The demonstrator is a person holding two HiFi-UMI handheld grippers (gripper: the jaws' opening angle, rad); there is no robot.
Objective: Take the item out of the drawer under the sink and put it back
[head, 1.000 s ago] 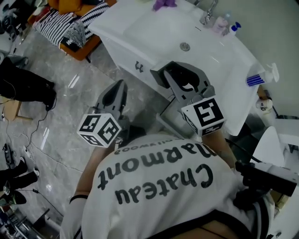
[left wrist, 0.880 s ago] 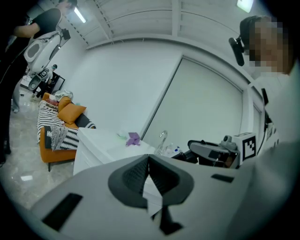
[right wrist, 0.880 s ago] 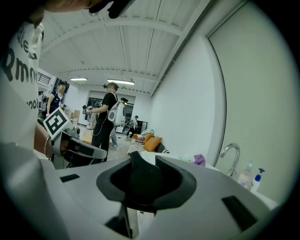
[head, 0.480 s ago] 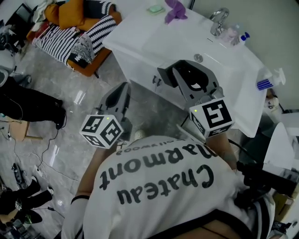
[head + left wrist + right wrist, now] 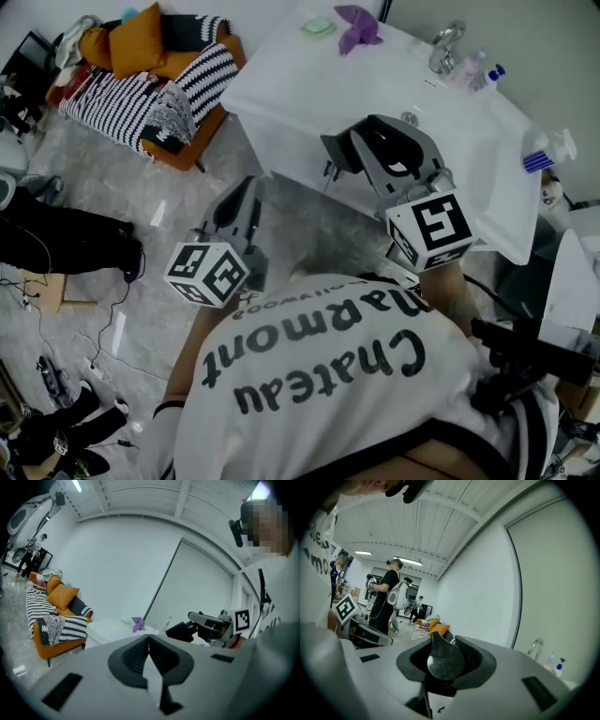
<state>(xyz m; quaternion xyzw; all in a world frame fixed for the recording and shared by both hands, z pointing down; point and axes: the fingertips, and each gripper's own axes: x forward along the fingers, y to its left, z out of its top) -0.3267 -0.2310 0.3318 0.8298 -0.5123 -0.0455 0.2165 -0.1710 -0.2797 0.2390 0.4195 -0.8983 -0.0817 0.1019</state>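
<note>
Well, from my remote seat I saw the right gripper (image 5: 444, 644) pinching the dark rounded item (image 5: 440, 662) between its pads, out of the cabinet and held near level in the air by the front edge of the white sink counter (image 5: 300, 89). I couldn't tell what the item was beyond its glossy, curved face. The left gripper (image 5: 149, 638) had its pads pressed together on nothing, and hung over the grey marbled floor (image 5: 141, 220) just left of the cabinet front (image 5: 286, 150). On the counter lay a purple cloth (image 5: 357, 24) and a small green object (image 5: 319, 26) at the far edge, with a chrome faucet (image 5: 444, 42) and small bottles (image 5: 478, 70) behind the basin and a spray bottle (image 5: 548, 148) at the right end. Across the floor stood an orange sofa (image 5: 178, 127) covered by a striped black-and-white blanket (image 5: 141, 94), with an orange cushion (image 5: 134, 42) on it. The walls were plain white, and in the right gripper view a person in dark clothes (image 5: 386, 602) stood under strip ceiling lights (image 5: 408, 561).
</note>
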